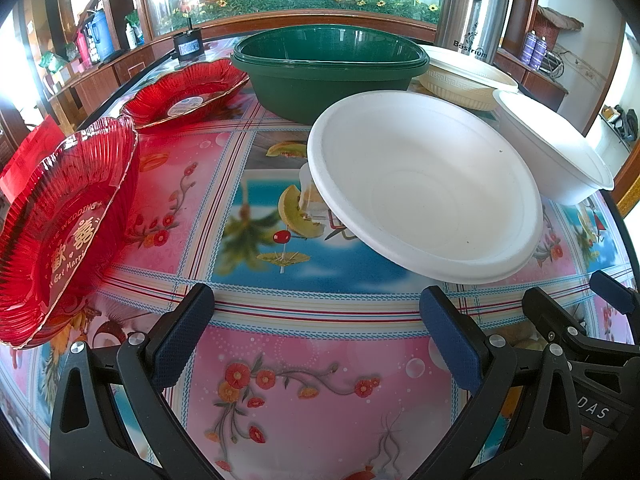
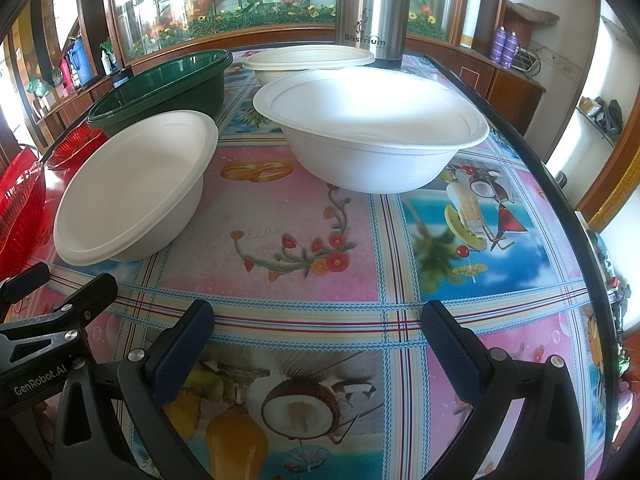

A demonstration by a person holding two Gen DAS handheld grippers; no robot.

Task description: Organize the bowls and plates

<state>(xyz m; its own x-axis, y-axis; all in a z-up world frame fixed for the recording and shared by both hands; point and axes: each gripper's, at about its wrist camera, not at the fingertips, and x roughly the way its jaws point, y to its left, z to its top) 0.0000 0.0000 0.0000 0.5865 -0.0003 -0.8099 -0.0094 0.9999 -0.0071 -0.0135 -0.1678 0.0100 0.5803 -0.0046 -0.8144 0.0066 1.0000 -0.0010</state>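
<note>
Two white foam bowls stand on the patterned table. The nearer white bowl (image 1: 424, 184) (image 2: 132, 184) sits tilted ahead of my left gripper (image 1: 316, 328), which is open and holds nothing. The second white bowl (image 1: 556, 148) (image 2: 372, 128) stands ahead of my right gripper (image 2: 318, 332), also open and empty. Two red glass plates lie on the left, one near (image 1: 64, 232) and one farther back (image 1: 188, 92). Stacked green bowls (image 1: 328, 68) (image 2: 164, 84) and a cream patterned bowl (image 1: 464, 76) (image 2: 308, 60) stand at the back.
A steel thermos (image 1: 476, 8) (image 2: 372, 8) stands at the back of the table. The table's dark edge (image 2: 576, 216) runs along the right side. A small black box (image 1: 187, 45) sits behind the red plates. Shelves and a glass cabinet surround the table.
</note>
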